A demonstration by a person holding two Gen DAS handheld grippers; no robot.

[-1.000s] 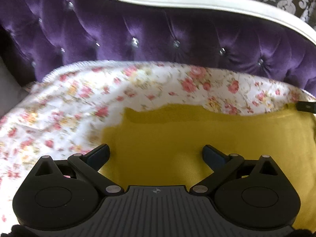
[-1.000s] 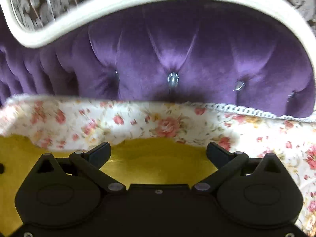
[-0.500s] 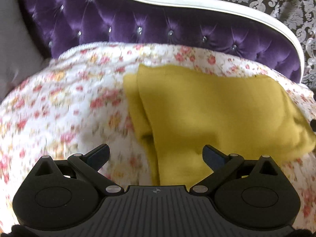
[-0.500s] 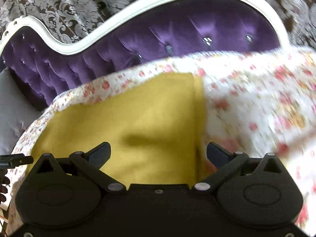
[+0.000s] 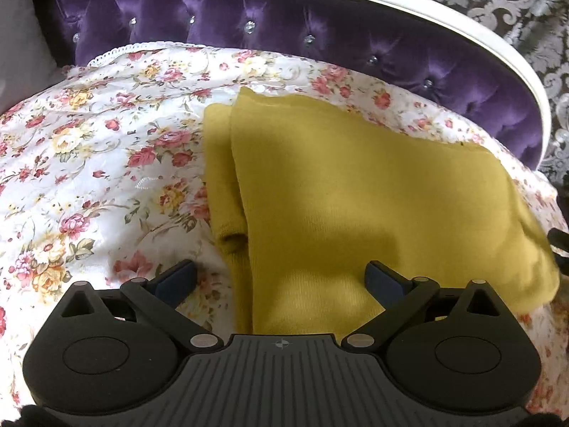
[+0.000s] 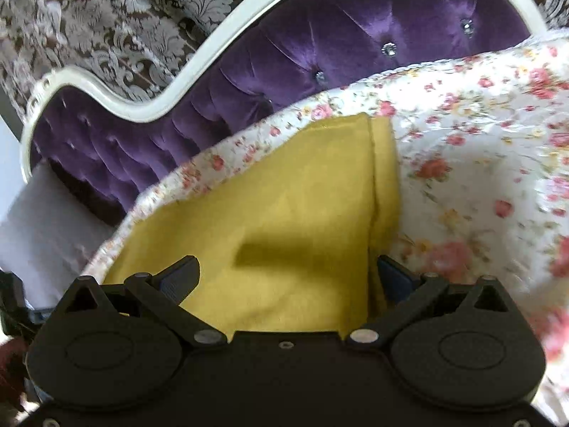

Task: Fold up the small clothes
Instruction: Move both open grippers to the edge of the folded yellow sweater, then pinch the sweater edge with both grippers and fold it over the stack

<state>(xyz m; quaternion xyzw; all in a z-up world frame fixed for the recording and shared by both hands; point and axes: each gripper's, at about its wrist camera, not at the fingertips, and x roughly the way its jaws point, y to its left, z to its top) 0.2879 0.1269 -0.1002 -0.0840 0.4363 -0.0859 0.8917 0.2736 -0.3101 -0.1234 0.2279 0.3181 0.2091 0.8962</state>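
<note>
A white floral-print bedsheet [image 5: 106,163] covers the bed in front of a tufted purple velvet headboard [image 5: 284,32] with a white frame. A folded mustard-yellow knit garment [image 5: 355,195] lies flat on the sheet. The left hand-held gripper [image 5: 281,281] hangs above its near left edge, jaws spread and empty. The right hand-held gripper [image 6: 288,274] hangs above its near right edge, likewise spread and empty.

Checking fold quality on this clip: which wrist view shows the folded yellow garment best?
The left wrist view: the yellow garment lies nearly whole and sharp on the floral sheet, its layered left edge clear. The right wrist view shows the garment blurrier, its near part cut off by the open right gripper.
</note>
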